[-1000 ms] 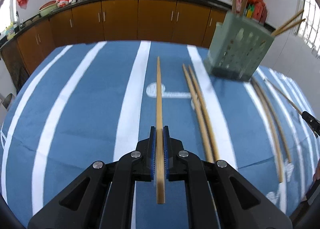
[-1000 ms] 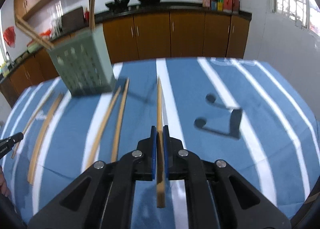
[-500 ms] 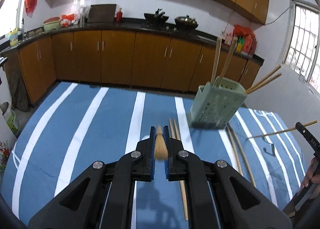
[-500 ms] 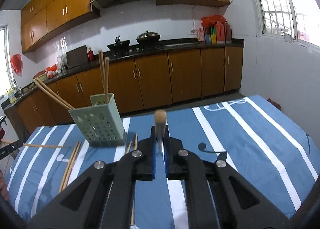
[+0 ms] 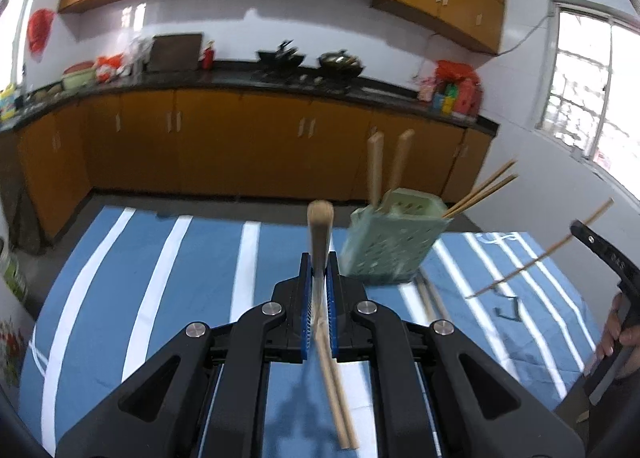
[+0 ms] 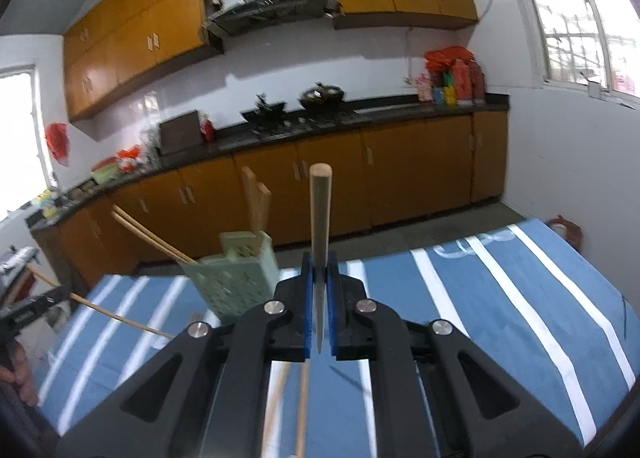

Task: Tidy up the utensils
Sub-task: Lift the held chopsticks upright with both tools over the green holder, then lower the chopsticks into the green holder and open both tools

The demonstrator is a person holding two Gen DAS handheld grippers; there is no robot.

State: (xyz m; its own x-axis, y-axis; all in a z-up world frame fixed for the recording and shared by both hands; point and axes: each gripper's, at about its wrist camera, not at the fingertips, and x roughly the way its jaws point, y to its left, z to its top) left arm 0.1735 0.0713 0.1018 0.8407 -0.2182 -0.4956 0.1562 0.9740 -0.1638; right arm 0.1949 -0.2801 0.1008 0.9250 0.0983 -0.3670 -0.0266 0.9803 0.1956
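Wooden and pale, a chopstick [image 5: 320,234] stands pinched between the blue pads of the left gripper [image 5: 319,282], its blunt end poking up toward twelve o'clock in the left wrist view and its thin end slanting out below the jaws toward six. The right gripper [image 6: 319,290] is clamped the same way on a second chopstick [image 6: 320,218], which rises nearly straight up in the right wrist view. Both sets of jaws are closed tight on the sticks, well above the blue cloth with white stripes [image 5: 160,290] that covers the table. The pale green perforated holder [image 5: 392,242] stands on that cloth at about one o'clock from the left gripper, slightly blurred; from the right gripper it sits at about eleven o'clock [image 6: 236,278]. Two flat wooden sticks [image 5: 386,166] stand upright in the holder, and another pair of chopsticks [image 5: 484,188] leans out of its side. More loose chopsticks [image 5: 430,296] lie on the cloth just beside the holder's base. At three o'clock in the left view a hand [image 5: 618,332] grips the handle of the other gripper. Orange-brown cabinets [image 5: 240,146] run under a dark counter beyond the table.
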